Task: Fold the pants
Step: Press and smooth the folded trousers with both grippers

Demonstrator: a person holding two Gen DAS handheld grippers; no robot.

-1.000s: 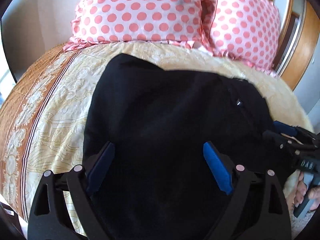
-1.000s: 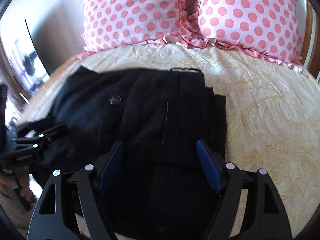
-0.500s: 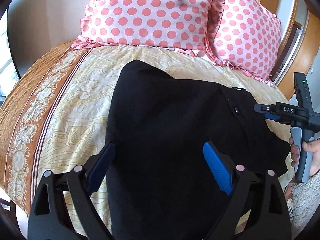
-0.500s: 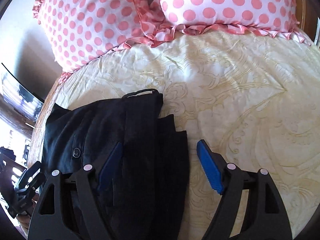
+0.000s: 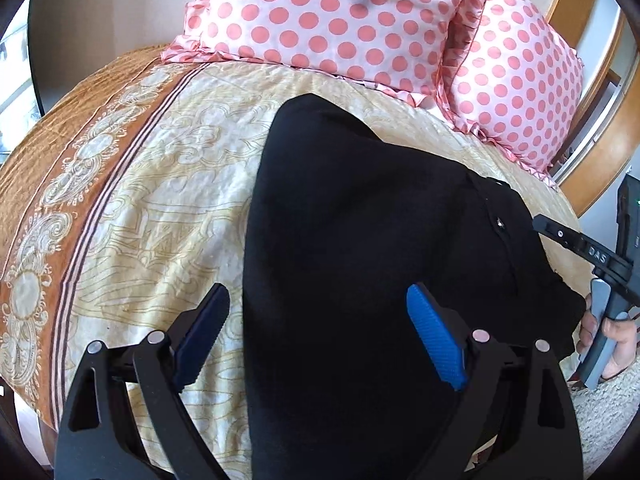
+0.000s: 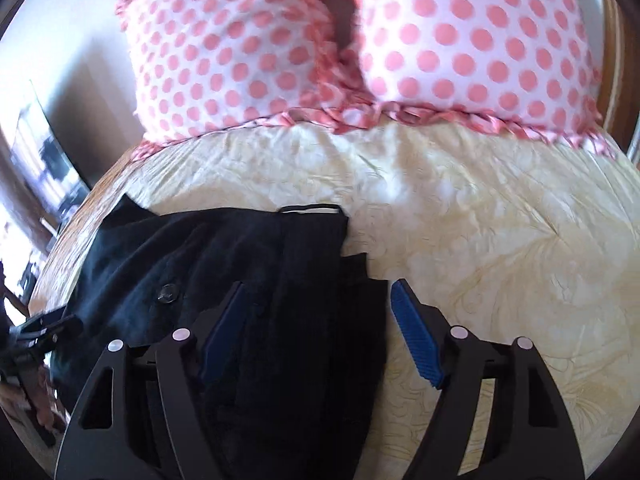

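Lying folded on the bed (image 5: 132, 216), the black pants (image 5: 360, 264) sit near its front edge, well short of the pillows (image 5: 344, 20).

The left gripper (image 5: 316, 336) hangs with fingers wide apart over the pants' left edge, gripping nothing. The right gripper (image 6: 316, 332) is closing, its fingers apart above the pants' right edge, pads not pressing the cloth. In the left view, white letters "DAS" show on the right gripper's arm, held by a hand (image 5: 612, 340).
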